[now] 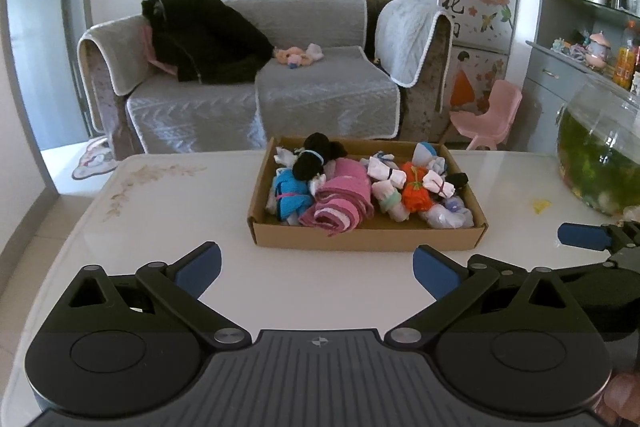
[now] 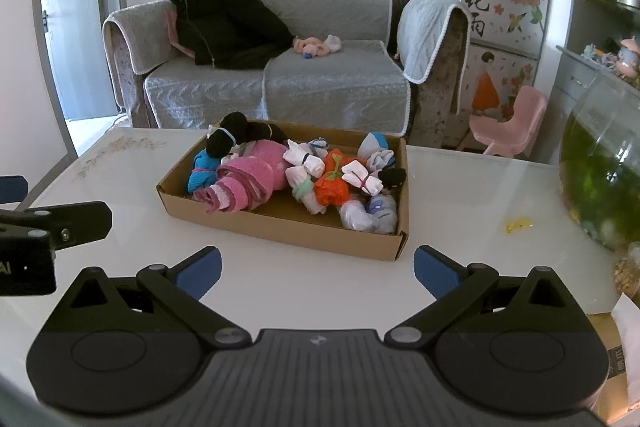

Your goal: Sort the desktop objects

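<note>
1. The white bench (image 1: pixel 168 227) is the biggest thing here, and it holds everything I work with.
2. The round fish bowl (image 2: pixel 600 167) sits at the right edge. I think my right arm could bump it if I swing wide.
3. The cardboard box (image 1: pixel 360 239) sits mid-bench, full of rolled socks and cloths. It looks light, so a push could slide it.
4. The pink rolled cloth (image 1: pixel 344 199) hangs over the box's near wall. It might snag.
5. My left hand-held gripper (image 1: pixel 318 269) and right hand-held gripper (image 2: pixel 318 269) are both spread wide, holding nothing, just before the box.
</note>
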`<act>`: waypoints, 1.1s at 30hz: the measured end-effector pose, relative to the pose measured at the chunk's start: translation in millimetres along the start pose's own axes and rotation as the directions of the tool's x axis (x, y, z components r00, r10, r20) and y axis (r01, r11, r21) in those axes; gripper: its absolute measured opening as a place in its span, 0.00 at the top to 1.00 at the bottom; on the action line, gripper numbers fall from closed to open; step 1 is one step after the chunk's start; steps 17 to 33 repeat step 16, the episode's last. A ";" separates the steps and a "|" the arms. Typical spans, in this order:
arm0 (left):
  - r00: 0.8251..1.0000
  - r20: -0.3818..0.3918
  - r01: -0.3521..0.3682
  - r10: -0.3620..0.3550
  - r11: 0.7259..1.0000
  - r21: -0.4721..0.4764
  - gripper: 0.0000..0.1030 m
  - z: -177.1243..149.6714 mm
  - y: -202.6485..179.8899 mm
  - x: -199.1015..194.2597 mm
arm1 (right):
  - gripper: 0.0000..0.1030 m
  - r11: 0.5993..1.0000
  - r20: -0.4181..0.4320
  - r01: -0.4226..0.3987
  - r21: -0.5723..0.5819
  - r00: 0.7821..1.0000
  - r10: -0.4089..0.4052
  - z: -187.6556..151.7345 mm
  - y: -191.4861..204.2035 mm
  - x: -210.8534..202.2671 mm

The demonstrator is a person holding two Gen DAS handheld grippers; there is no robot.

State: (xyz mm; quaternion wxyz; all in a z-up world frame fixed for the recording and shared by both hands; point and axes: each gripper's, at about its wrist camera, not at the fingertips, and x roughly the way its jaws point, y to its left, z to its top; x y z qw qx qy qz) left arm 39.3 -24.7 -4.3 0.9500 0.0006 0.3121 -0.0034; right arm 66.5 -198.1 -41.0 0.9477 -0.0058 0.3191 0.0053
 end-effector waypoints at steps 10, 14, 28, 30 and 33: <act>1.000 -0.028 -0.014 0.014 1.000 -0.003 0.00 -4.5 1.9 6.5 | 0.01 1.000 -0.009 0.003 -0.007 1.000 -0.003 -2.0 1.5 1.1; 0.999 -0.028 -0.022 0.023 1.000 0.006 0.00 -5.8 1.3 7.9 | 0.01 1.000 -0.015 0.005 -0.003 1.000 -0.005 -2.3 1.2 1.9; 0.999 -0.033 -0.021 0.022 1.000 0.006 0.00 -6.3 1.7 9.3 | 0.01 1.000 -0.016 0.006 -0.004 1.000 -0.006 -2.4 1.2 2.3; 0.999 -0.033 -0.021 0.022 1.000 0.006 0.00 -6.3 1.7 9.3 | 0.01 1.000 -0.016 0.006 -0.004 1.000 -0.006 -2.4 1.2 2.3; 0.999 -0.033 -0.021 0.022 1.000 0.006 0.00 -6.3 1.7 9.3 | 0.01 1.000 -0.016 0.006 -0.004 1.000 -0.006 -2.4 1.2 2.3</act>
